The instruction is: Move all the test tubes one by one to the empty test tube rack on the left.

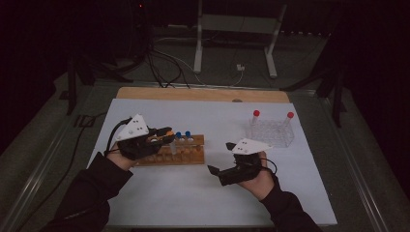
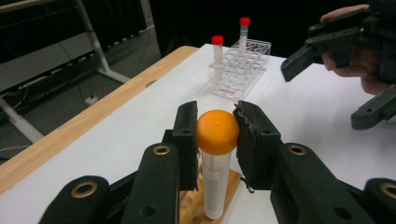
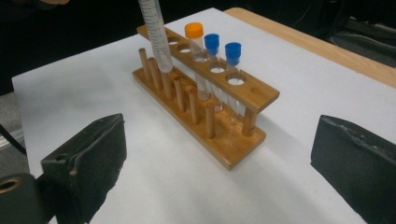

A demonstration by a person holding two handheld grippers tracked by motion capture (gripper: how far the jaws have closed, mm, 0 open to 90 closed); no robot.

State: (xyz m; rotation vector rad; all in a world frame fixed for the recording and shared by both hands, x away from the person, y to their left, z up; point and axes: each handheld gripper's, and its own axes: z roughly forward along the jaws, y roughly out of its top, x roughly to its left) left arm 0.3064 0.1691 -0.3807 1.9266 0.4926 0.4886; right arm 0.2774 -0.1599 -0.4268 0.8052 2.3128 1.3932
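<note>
— Dim room, white tabletop [image 1: 193, 193]; where's the orange-capped tube [image 2: 216, 154]?

— Upright, pinched at the cap in the left tool [image 2: 217, 140], just above the wooden rack [image 3: 205, 107].

— Right tool [image 1: 227, 162]?

— Wide, nothing between, well off the clear rack [image 1: 270, 131]. Tube's foot cut off.

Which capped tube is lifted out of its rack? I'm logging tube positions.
The orange-capped clear plastic tube gripped at its cap by the left tool, hanging above the wooden rack. The other orange-capped one, the blue-capped and red-capped tubes sit in racks.
</note>
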